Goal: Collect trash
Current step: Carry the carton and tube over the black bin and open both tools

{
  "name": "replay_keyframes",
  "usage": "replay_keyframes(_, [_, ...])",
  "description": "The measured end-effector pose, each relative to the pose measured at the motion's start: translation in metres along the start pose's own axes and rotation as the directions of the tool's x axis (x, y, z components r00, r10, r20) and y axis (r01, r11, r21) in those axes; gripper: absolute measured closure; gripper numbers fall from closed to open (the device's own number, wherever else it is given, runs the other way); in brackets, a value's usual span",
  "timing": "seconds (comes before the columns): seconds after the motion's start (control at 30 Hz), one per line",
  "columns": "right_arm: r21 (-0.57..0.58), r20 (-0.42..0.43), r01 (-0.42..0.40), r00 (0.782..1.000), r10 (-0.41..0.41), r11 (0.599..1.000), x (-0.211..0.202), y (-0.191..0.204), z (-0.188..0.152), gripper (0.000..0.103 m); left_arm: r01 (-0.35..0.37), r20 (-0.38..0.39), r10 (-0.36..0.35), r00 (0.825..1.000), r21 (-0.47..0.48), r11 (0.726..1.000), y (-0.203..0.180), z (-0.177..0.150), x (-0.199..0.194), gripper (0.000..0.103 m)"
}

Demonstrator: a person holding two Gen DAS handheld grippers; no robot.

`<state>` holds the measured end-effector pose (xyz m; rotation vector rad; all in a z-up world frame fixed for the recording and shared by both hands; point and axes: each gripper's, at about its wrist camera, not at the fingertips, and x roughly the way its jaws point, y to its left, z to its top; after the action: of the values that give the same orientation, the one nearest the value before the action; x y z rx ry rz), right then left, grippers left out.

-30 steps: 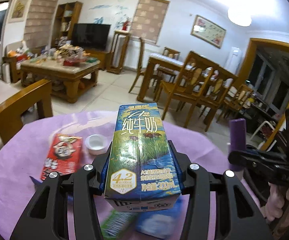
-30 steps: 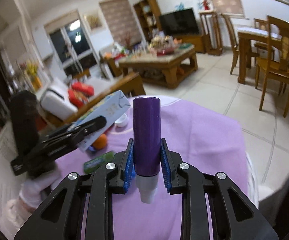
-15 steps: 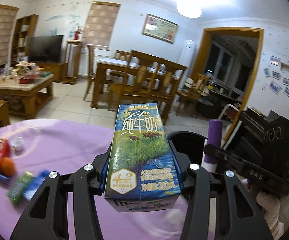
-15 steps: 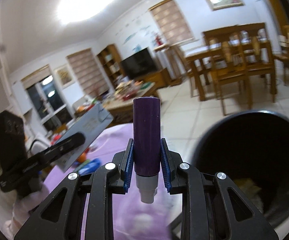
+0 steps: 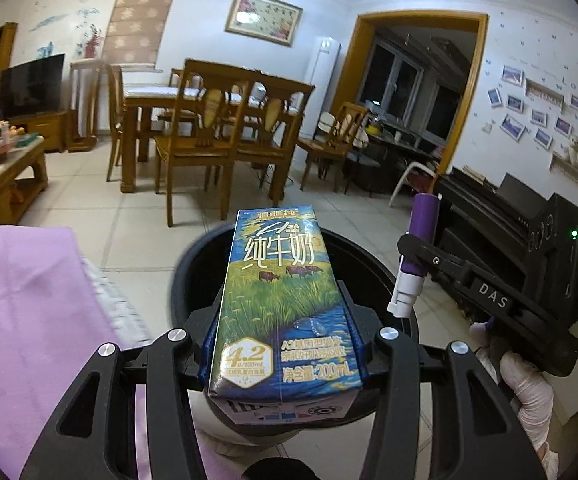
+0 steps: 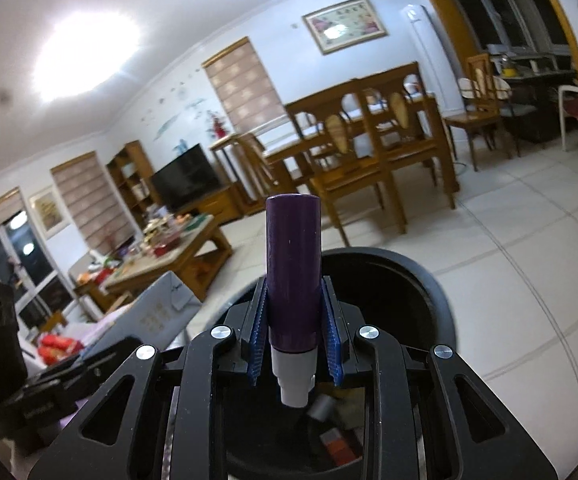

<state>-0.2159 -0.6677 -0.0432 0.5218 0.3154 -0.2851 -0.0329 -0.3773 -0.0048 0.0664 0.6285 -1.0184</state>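
A blue and green milk carton [image 5: 281, 304] stands upright between the blue pads of my left gripper [image 5: 283, 340], which is shut on it. The carton hangs over the mouth of a round black trash bin [image 5: 385, 268]. My right gripper [image 6: 293, 312] is shut on a purple tube [image 6: 293, 264] with a white cap pointing back at the camera. That tube [image 5: 419, 240] also shows in the left wrist view, held above the bin's right rim. In the right wrist view the bin [image 6: 401, 276] lies under the tube, with some scraps on its floor.
A table with a purple cloth [image 5: 29, 320] borders the bin on the left. Wooden dining chairs and a table [image 5: 213, 120] stand across the tiled floor. A dark piano [image 5: 501, 208] lines the right wall. A gloved hand [image 5: 529, 392] holds the right gripper.
Both grippers have swung away from the purple table to over the black bin, still holding the carton and the tube. The table's leftover items have left the left wrist view.
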Motion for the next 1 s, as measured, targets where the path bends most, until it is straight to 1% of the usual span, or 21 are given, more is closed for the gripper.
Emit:
replay_keyframes(0.1, [0.018, -0.019, 0.019, 1.0, -0.019, 1.0, 0.005, -0.024, -0.003, 0.078, 0.003, -0.04, -0.003, 0.999, 0.006, 1.0, -0.006, -0.004, 0.02, 0.054])
replay_keyframes(0.2, [0.031, -0.036, 0.033, 0.999, -0.032, 0.999, 0.014, -0.036, -0.008, 0.078, -0.004, -0.085, 0.005, 0.996, 0.022, 1.0, -0.011, -0.008, 0.036, 0.054])
replay_keyframes(0.27, [0.039, -0.048, 0.036, 0.998, -0.034, 0.999, 0.025, -0.044, -0.006, 0.078, -0.008, -0.104, 0.011, 0.995, 0.027, 1.0, -0.015, -0.009, 0.044, 0.054])
replay_keyframes(0.4, [0.049, -0.069, 0.048, 0.997, -0.044, 0.998, 0.048, -0.042, -0.007, 0.077, -0.015, -0.145, 0.02, 0.989, 0.037, 0.999, -0.015, -0.011, 0.052, 0.054])
replay_keyframes(0.53, [0.057, -0.084, 0.057, 0.995, -0.052, 0.997, 0.059, -0.043, -0.01, 0.077, -0.022, -0.175, 0.03, 0.984, 0.048, 0.999, -0.015, -0.014, 0.059, 0.054])
replay_keyframes(0.63, [0.059, -0.092, 0.057, 0.994, -0.051, 0.997, 0.064, -0.045, -0.013, 0.077, -0.028, -0.187, 0.037, 0.982, 0.051, 0.998, -0.018, -0.016, 0.062, 0.054])
replay_keyframes(0.77, [0.052, -0.094, 0.051, 0.994, -0.046, 0.997, 0.067, -0.038, -0.018, 0.077, -0.035, -0.198, 0.045, 0.979, 0.057, 0.998, -0.019, -0.017, 0.063, 0.052])
replay_keyframes(0.83, [0.046, -0.097, 0.049, 0.994, -0.044, 0.998, 0.075, -0.033, -0.015, 0.077, -0.041, -0.205, 0.053, 0.977, 0.063, 0.997, -0.021, -0.018, 0.064, 0.052])
replay_keyframes(0.87, [0.042, -0.097, 0.046, 0.994, -0.042, 0.998, 0.076, -0.03, -0.015, 0.075, -0.043, -0.21, 0.056, 0.976, 0.067, 0.997, -0.022, -0.018, 0.065, 0.052])
replay_keyframes(0.9, [0.04, -0.096, 0.042, 0.995, -0.038, 0.998, 0.075, -0.032, -0.015, 0.066, -0.046, -0.212, 0.061, 0.975, 0.074, 0.996, -0.023, -0.018, 0.065, 0.052])
replay_keyframes(0.93, [0.042, -0.09, 0.036, 0.995, -0.032, 0.998, 0.074, -0.03, -0.015, 0.06, -0.045, -0.214, 0.061, 0.975, 0.078, 0.996, -0.025, -0.019, 0.065, 0.049])
replay_keyframes(0.97, [0.045, -0.083, 0.032, 0.996, -0.028, 0.998, 0.073, -0.03, -0.015, 0.046, -0.045, -0.215, 0.063, 0.975, 0.087, 0.995, -0.026, -0.02, 0.065, 0.041])
replay_keyframes(1.0, [0.052, -0.072, 0.026, 0.997, -0.023, 0.998, 0.068, -0.028, -0.014, 0.04, -0.05, -0.212, 0.07, 0.975, 0.099, 0.994, -0.029, -0.02, 0.064, 0.036])
